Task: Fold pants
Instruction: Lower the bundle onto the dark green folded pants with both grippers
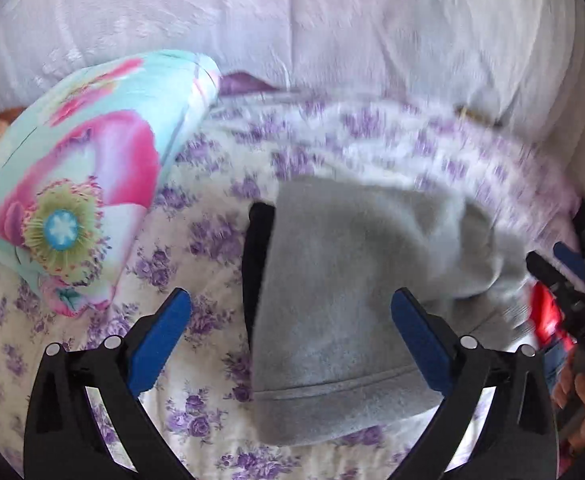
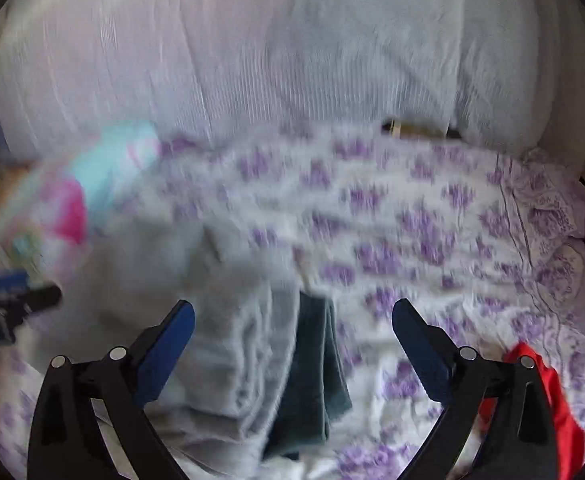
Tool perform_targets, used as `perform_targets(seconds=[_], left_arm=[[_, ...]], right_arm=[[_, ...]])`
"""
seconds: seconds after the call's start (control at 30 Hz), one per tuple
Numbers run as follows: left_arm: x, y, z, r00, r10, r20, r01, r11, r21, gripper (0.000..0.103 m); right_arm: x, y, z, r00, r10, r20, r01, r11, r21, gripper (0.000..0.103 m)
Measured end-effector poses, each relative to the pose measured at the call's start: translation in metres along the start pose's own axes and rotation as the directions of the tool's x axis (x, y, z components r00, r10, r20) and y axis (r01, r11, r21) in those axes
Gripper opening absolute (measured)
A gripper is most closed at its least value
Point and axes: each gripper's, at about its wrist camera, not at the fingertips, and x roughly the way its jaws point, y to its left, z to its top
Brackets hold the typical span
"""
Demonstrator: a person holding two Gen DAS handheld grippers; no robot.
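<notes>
Grey fleece pants [image 1: 332,304] lie folded on the floral bedsheet [image 1: 196,208], with a stitched hem near the front and a black edge [image 1: 256,264] along their left side. My left gripper [image 1: 290,338] is open and empty just above the pants, its blue pads either side of the fabric. In the blurred right wrist view the grey pants [image 2: 220,328] lie left of centre with a dark green strip [image 2: 316,376] beside them. My right gripper [image 2: 292,340] is open and empty above them. It also shows at the right edge of the left wrist view [image 1: 572,280].
A turquoise and pink flower pillow [image 1: 80,176] lies at the left. A large white pillow [image 1: 332,28] fills the back. A red cloth [image 2: 548,400] lies at the right. The left gripper shows at the left edge of the right wrist view [image 2: 8,300].
</notes>
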Motion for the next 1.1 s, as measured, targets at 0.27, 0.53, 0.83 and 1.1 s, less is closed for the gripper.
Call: perform_targets(seconds=[0.27, 0.53, 0.83, 1.1], left_arm=[[0.042, 0.0, -0.032, 0.998, 0.004, -0.069, -0.008, 0.999, -0.05, 0.099], [0.035, -0.016, -0.037, 0.996, 0.089, -0.012, -0.089, 0.995, 0.047, 0.099], [0.036, -0.014, -0.037, 0.995, 0.103, 0.01, -0.103, 0.993, 0.054, 0.099], [0.038, -0.013, -0.037, 0.996, 0.093, 0.005, -0.093, 0.994, 0.058, 0.099]], right_arm=[[0.037, -0.018, -0.024, 0.987, 0.149, -0.062, -0.138, 0.978, 0.154, 0.1], [0.035, -0.019, -0.028, 0.982, 0.172, -0.076, -0.154, 0.967, 0.201, 0.1], [-0.025, 0.031, 0.011, 0.991, -0.027, 0.132, 0.035, 0.998, -0.056, 0.099], [0.047, 0.038, -0.003, 0.999, -0.025, -0.036, 0.024, 0.999, -0.049, 0.1]])
